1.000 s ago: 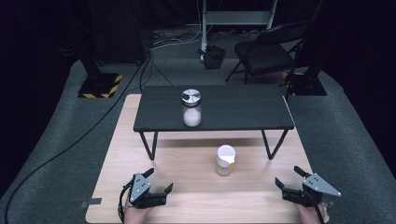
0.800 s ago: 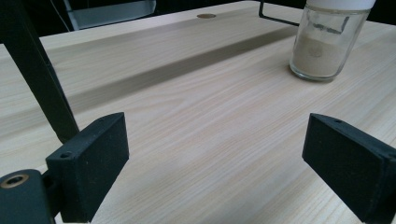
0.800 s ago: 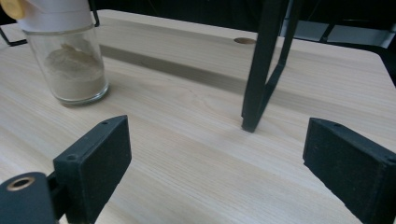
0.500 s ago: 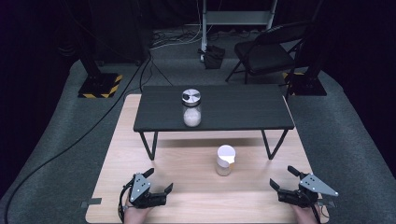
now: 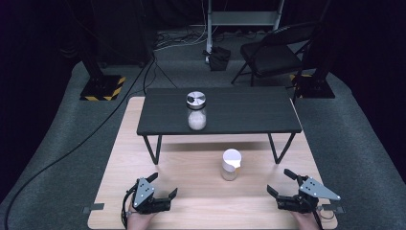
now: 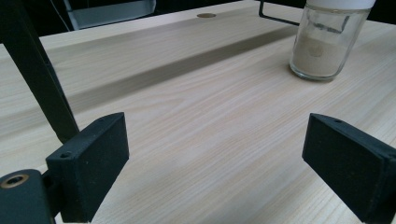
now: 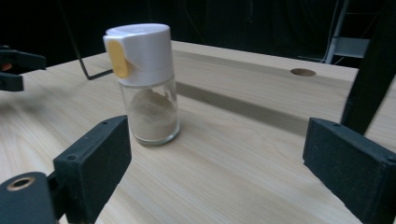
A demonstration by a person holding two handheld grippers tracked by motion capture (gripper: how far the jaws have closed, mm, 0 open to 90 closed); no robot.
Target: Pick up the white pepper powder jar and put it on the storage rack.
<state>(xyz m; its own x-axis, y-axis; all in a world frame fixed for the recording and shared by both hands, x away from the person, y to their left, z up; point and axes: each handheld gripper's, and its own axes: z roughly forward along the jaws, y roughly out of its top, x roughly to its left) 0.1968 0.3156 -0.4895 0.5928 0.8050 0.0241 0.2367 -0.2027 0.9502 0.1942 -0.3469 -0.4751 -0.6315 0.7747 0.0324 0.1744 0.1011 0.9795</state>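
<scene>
White-capped glass shaker jar (image 5: pixel 230 164) with pale powder stands upright on the light wooden tabletop (image 5: pixel 201 206), just in front of the small black bench (image 5: pixel 249 115) that carries a metal-lidded glass jar (image 5: pixel 196 110). Right gripper (image 5: pixel 287 189), jaws wide apart and empty, sits nearer, the shaker lying to its far left. Left gripper (image 5: pixel 165 184), likewise spread and empty, has it to the far right.

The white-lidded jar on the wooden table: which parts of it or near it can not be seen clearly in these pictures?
- White-lidded jar: in the left gripper view the top edge cuts off most of its lid.
- Its yellow flap: too small in the high view to tell if it is shut.
- Metal-lidded jar on the black bench: too far in the high view to identify its contents.
</scene>
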